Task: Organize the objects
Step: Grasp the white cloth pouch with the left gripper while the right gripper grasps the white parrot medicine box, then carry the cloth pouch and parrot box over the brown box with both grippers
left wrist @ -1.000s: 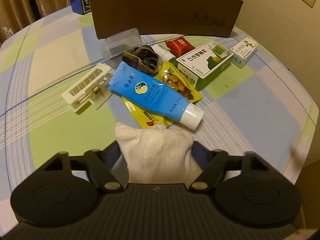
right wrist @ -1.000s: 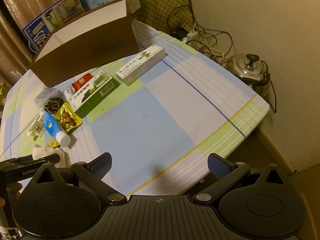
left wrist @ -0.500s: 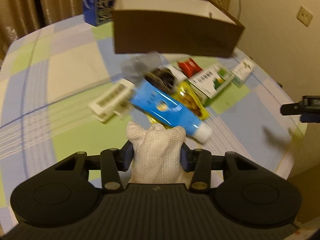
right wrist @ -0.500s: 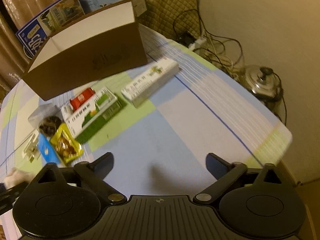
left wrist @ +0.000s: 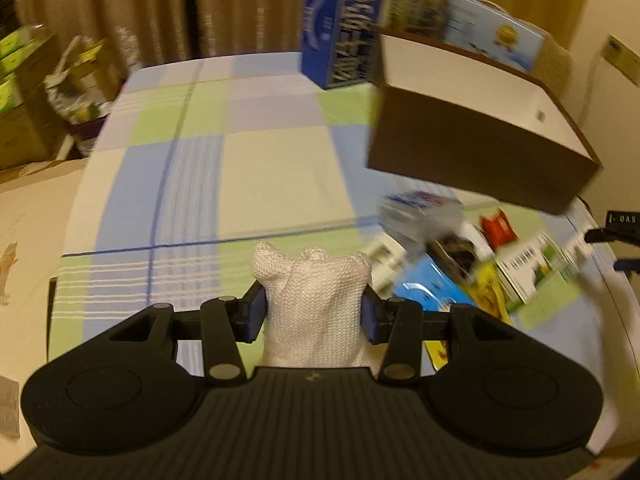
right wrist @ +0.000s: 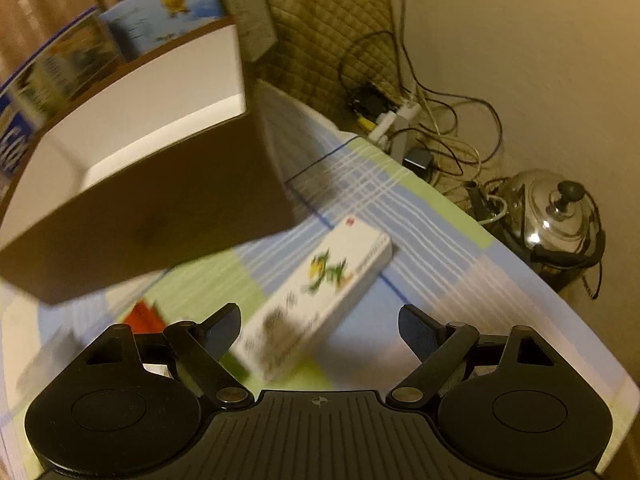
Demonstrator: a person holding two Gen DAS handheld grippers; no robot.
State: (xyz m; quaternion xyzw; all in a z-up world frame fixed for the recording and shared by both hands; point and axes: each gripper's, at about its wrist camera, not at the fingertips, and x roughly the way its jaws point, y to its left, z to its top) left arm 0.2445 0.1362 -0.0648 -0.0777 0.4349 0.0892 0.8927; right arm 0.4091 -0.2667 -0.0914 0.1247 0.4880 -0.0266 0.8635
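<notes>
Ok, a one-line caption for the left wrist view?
Left tool shut on a white knitted cloth, lifted above the checked tablecloth, brown box ahead right.

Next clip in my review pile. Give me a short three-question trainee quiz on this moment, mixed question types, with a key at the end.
1. True or false: the left claw is shut on a white cloth.
2. Multiple choice: which item lies on the tablecloth nearest the open right claw? A) a long white box, B) a spoon, C) a glass jar.
3. Fill in: the big container with white inner walls is ____ on the outside.

Key:
1. True; both pads press the cloth's sides.
2. A; the long white box lies just ahead of the spread fingers, ungripped.
3. Brown.
</notes>
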